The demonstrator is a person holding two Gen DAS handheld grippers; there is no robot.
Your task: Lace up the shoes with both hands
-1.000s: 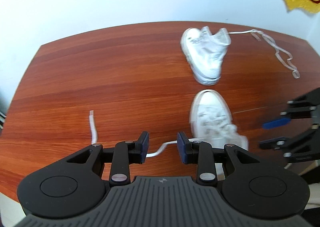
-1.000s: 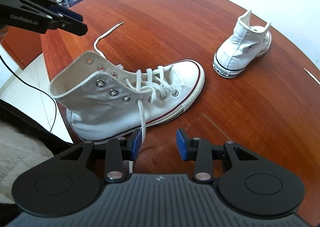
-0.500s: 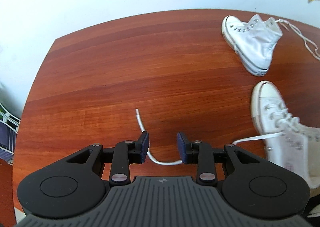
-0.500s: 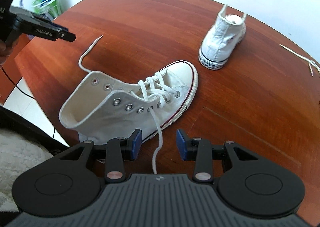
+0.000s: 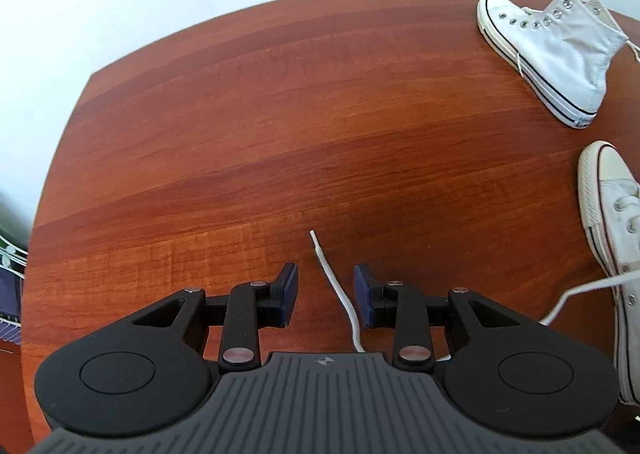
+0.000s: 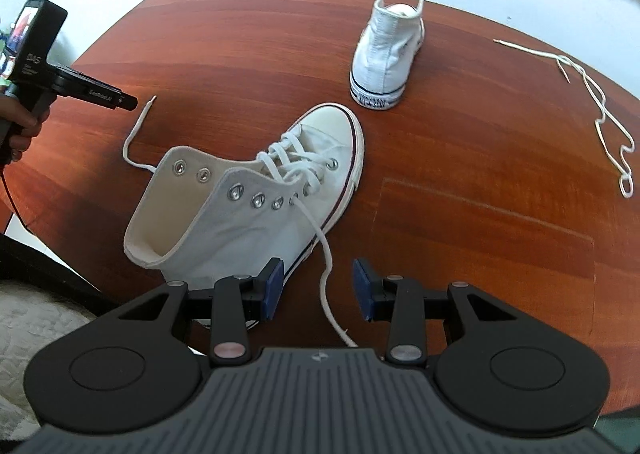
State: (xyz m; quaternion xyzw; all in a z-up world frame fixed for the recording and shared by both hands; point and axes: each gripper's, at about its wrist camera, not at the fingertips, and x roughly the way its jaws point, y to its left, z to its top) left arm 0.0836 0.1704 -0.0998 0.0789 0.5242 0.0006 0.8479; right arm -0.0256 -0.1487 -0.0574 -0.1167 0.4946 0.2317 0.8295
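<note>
Shoe (image 6: 256,210), white high-top, stands on the table (image 6: 480,238) near its front edge, toe pointing away toward the far side. Lower eyelets are laced; the upper eyelets on both flaps are bare. Two lace ends leave the shoe. The right lace end (image 6: 326,278) exits an eyelet on the near flap, runs down across the sole edge and passes between the blue pads of the right gripper (image 6: 318,288), continuing under its body. The pads stand well apart and neither touches the lace: released, grasping nothing. The left lace end (image 5: 332,282) lies on the bare table, tip pointing away, and runs back between the pads of the left gripper (image 5: 326,294). That gripper is likewise spread wide, pads clear of the lace on both sides, nothing held. In the left wrist view the shoe appears at the right edge, with lace trailing from it toward the gripper body.

Second shoe (image 6: 390,50), also a white high-top, stands farther back on the table, heel toward the right camera, eyelets unlaced. It sits apart from the first shoe. A loose lace (image 6: 596,110) lies in loops on the table to the right, well apart from both shoes.

A hand (image 6: 22,126) grips the left gripper's handle at the left edge of the right wrist view.
</note>
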